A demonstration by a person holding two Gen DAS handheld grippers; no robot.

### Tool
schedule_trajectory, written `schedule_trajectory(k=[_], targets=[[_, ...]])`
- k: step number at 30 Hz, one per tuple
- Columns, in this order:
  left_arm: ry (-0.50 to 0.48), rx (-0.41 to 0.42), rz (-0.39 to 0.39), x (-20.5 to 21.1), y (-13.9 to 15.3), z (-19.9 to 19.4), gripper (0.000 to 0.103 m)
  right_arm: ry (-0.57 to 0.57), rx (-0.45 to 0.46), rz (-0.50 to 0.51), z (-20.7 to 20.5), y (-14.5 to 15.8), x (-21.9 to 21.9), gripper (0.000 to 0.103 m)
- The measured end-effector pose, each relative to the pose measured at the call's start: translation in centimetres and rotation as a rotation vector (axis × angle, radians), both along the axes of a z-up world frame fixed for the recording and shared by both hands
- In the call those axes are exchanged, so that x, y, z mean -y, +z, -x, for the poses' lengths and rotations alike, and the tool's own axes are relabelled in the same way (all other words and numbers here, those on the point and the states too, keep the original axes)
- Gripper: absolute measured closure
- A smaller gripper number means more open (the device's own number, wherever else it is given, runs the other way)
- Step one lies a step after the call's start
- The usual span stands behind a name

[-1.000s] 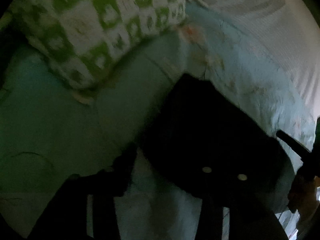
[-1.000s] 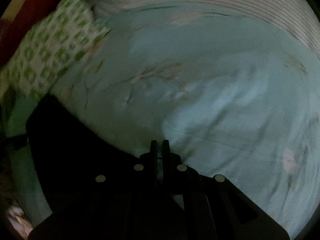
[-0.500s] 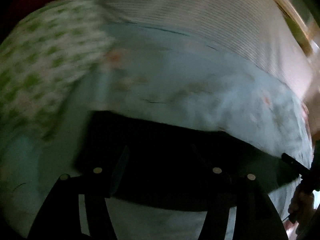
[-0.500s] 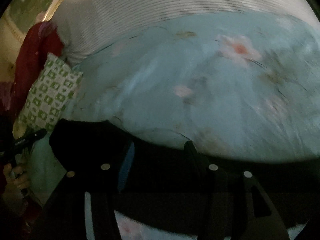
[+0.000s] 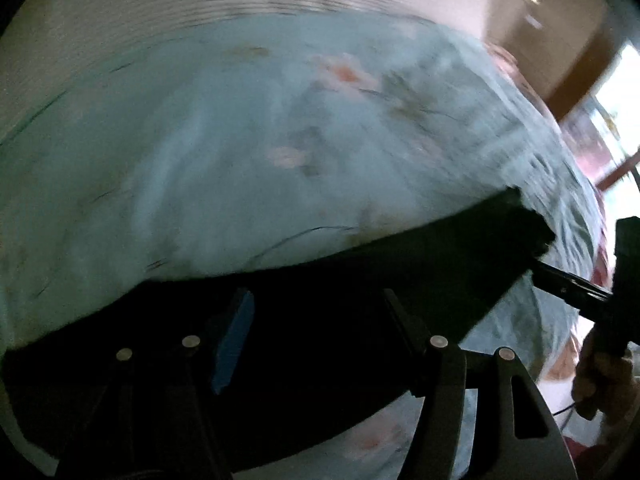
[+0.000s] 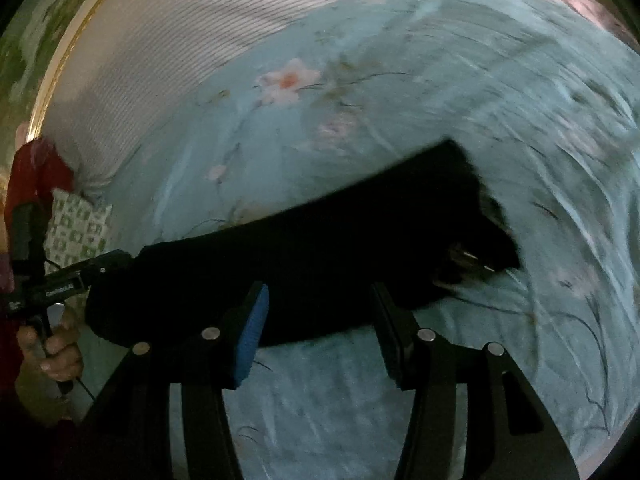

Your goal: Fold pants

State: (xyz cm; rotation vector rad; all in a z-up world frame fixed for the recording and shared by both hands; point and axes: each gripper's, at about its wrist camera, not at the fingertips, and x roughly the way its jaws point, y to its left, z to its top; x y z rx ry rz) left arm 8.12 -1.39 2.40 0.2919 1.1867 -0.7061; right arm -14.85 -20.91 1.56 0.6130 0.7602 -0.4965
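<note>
There's white lettering on the side of my left gripper [image 6: 120, 262] in the right-hand view, down at nine o'clock, but it's too small and blurred for me to read. No other writing anywhere.

The pants [image 6: 304, 264] lie as one long black band across the pale blue flowered bedsheet [image 6: 400, 80], running from nine o'clock up toward three o'clock in the right view, with a frayed-looking end at the three o'clock side. In the left view the pants [image 5: 360, 300] fill the lower half, one corner reaching out to three o'clock.

A second ago my right gripper [image 6: 320, 324] was pinched together; now its fingers stand apart, the blue pad [image 6: 250, 336] showing at seven o'clock, nothing pressed between them, the pants just past the tips. My left gripper [image 5: 316, 320] has just been opening wider, fingers apart over the dark cloth, not clamped on it. The green-and-white pillow [image 6: 76, 228] that filled the left view earlier has gone from it; it sits small at nine o'clock in the right view. The white ribbed cover [image 5: 200, 4] at twelve o'clock is in both views.

Both grippers tilt down at the bed. My left hand [image 6: 56, 352] wraps the handle at eight o'clock; my right hand [image 5: 600, 376] grips its handle at four o'clock, its gripper [image 5: 536, 270] reaching to the pants' corner.
</note>
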Motion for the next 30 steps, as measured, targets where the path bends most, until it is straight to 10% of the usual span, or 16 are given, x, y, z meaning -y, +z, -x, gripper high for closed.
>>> schedule_trajectory(k=[23,26,30], targets=[[-0.412,-0.18,-0.05,21.8,-5.8,0.0,0.033,-0.196,0.203,-0.176,4.5,-3.5,6.0,0.049],[-0.443,-0.209,-0.077,24.2,-7.4,0.0,0.033,-0.222,0.235,-0.197,5.2,-4.1,6.9,0.089],[-0.494,-0.27,-0.091,27.1,-9.3,0.3,0.035,-0.232,0.299,-0.252,6.1,-4.6,7.9,0.091]])
